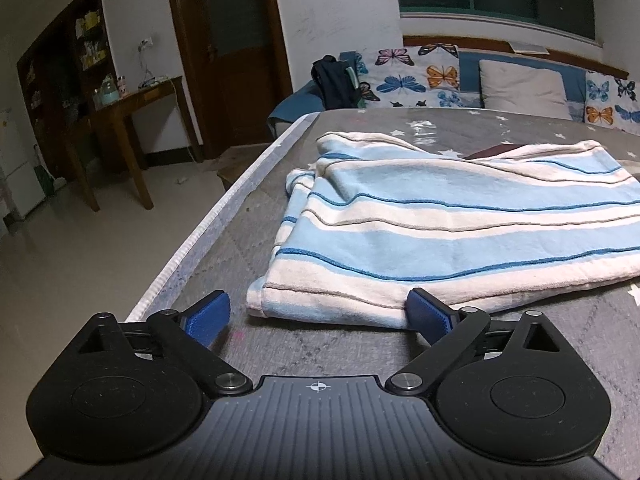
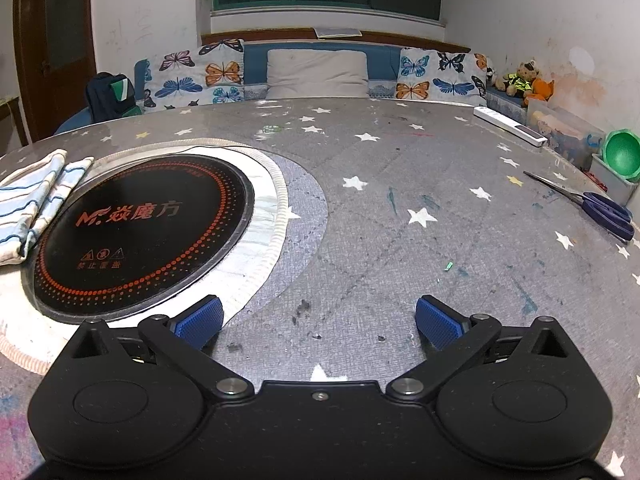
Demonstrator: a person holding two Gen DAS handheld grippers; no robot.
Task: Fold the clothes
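On the table (image 1: 360,360), striped towel (image 1: 440,224) lies folded just beside the induction hob (image 2: 136,236). Left gripper (image 1: 318,314) spread wide at its near edge, right gripper (image 2: 318,322) wide, empty. Pinch both layers at the corner before lifting.

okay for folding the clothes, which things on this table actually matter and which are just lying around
Belongs to the job:
- blue and white striped folded cloth
- left hand-held gripper, open, empty
- right hand-held gripper, open, empty

Just lying about:
- black round induction cooktop with orange dots
- blue-handled scissors
- long white box
- green plastic bowl
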